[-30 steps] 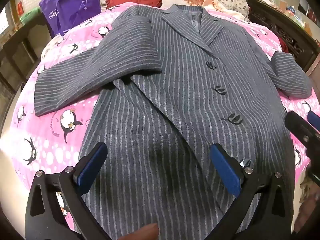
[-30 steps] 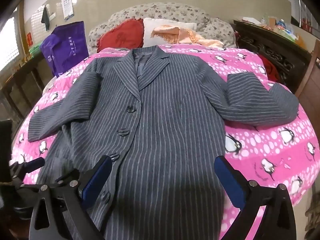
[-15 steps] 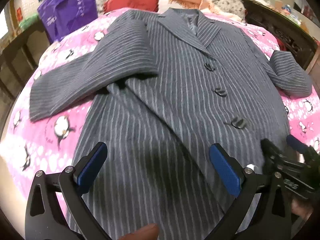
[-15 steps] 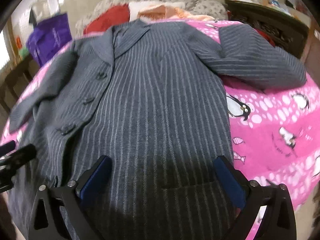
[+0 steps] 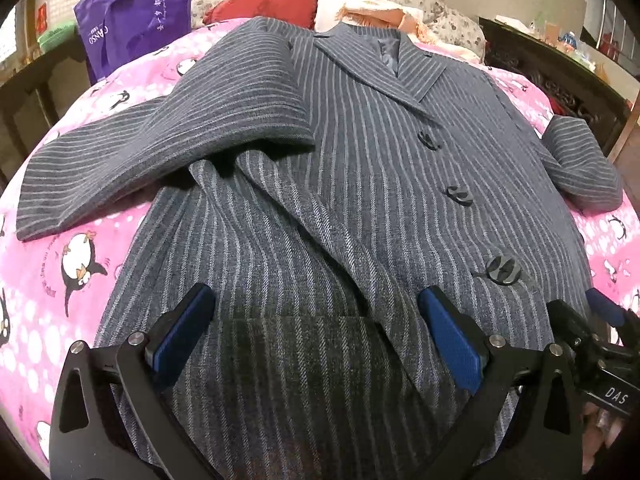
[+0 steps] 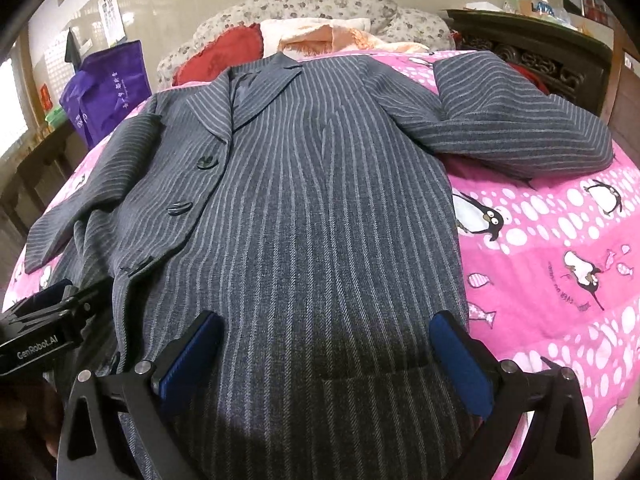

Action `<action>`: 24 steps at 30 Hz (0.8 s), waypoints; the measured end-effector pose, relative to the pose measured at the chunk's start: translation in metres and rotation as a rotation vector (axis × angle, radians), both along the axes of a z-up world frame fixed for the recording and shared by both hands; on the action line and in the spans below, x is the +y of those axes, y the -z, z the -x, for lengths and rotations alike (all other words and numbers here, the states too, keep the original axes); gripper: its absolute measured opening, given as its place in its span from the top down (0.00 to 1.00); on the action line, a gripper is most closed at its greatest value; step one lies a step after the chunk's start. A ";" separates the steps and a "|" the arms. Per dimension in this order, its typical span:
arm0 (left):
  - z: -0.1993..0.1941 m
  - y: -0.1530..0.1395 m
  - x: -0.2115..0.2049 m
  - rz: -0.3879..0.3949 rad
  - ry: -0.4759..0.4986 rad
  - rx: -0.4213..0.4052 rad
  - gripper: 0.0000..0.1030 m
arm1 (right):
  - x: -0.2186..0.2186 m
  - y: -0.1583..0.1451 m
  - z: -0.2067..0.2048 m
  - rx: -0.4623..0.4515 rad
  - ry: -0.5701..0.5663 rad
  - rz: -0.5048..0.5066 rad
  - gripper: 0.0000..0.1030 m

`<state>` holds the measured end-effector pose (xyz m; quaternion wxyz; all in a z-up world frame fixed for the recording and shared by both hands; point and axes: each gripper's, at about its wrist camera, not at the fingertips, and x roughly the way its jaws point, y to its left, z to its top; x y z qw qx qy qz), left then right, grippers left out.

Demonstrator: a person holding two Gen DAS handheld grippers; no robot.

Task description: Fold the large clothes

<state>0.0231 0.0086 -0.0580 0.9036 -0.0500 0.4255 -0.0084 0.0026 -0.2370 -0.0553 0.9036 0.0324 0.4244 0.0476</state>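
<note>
The left claw (image 5: 316, 332), black-framed with blue pads, is spread wide open low over the hem end of a grey pinstriped wool coat (image 5: 360, 168), gripping nothing. The right claw (image 6: 326, 350), of the same build, is likewise wide open over the coat's lower right part, just above a pocket flap (image 6: 384, 376); whether either claw touches the cloth I cannot tell. The coat lies face up, buttoned, on a bed covered with a pink penguin-print quilt (image 6: 560, 248). One sleeve (image 5: 168, 152) folds across the chest and out over the quilt; the other sleeve (image 6: 516, 120) bends out sideways. Beyond the collar lie a red cushion (image 6: 224, 56) and a purple bag (image 5: 136, 12).
</note>
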 end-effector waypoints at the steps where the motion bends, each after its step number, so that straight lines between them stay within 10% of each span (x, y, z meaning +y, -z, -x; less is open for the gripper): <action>1: 0.000 0.001 0.000 0.002 0.000 0.001 0.00 | 0.000 0.000 0.000 -0.001 -0.002 -0.002 0.00; 24: 0.001 0.004 -0.006 -0.017 0.000 -0.016 0.00 | 0.000 0.003 0.011 -0.071 -0.015 0.003 0.00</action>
